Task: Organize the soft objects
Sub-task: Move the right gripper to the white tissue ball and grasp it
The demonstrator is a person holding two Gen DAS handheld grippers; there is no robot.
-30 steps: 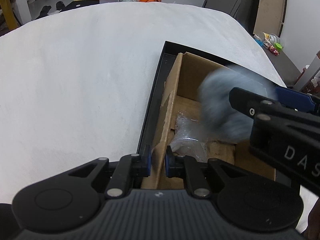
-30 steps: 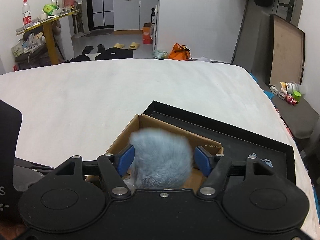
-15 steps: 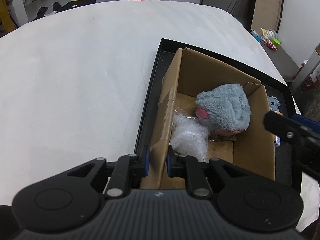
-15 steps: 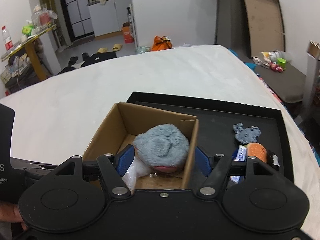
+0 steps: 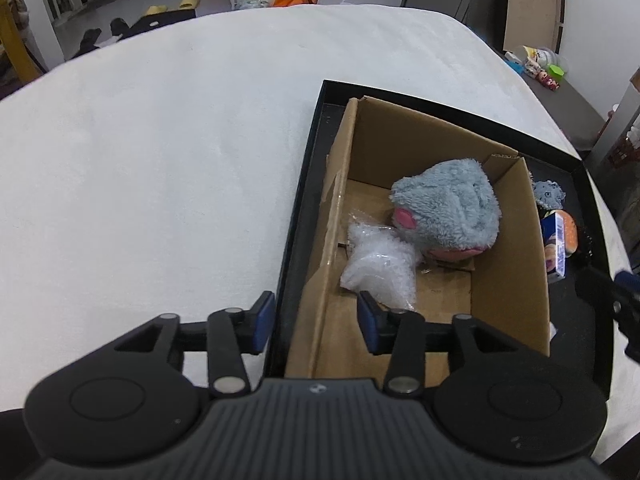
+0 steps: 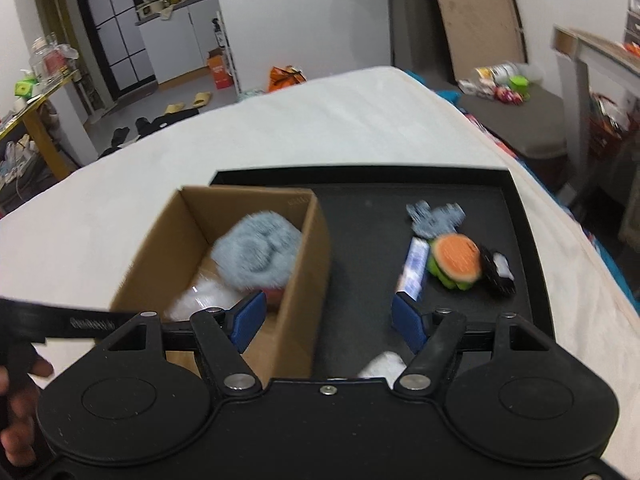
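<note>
A big grey plush (image 5: 448, 208) (image 6: 256, 252) with pink patches lies in the cardboard box (image 5: 508, 248) (image 6: 308, 264), beside a clear bubble bag (image 5: 376, 264) (image 6: 200, 300). My left gripper (image 5: 316, 322) straddles the box's near-left wall. Its jaws are opening and the pads stand clear of the cardboard. My right gripper (image 6: 328, 316) is open and holds nothing, hovering over the box's right wall and the black tray (image 6: 360, 216) (image 5: 296, 220). On the tray lie a small grey plush (image 6: 434, 218) (image 5: 548, 194), a burger plush (image 6: 456, 262) and a blue-white packet (image 6: 414, 268).
The tray sits on a white bed that spreads wide to the left and beyond. A black-and-white soft item (image 6: 498, 272) lies right of the burger. Something white and soft (image 6: 382, 364) shows under my right gripper. A hand (image 6: 16, 420) holds the left tool.
The grey plush left my right gripper and now lies in the box; that gripper slid right, over the tray. My left jaws, pinched on the box wall before, have spread apart.
</note>
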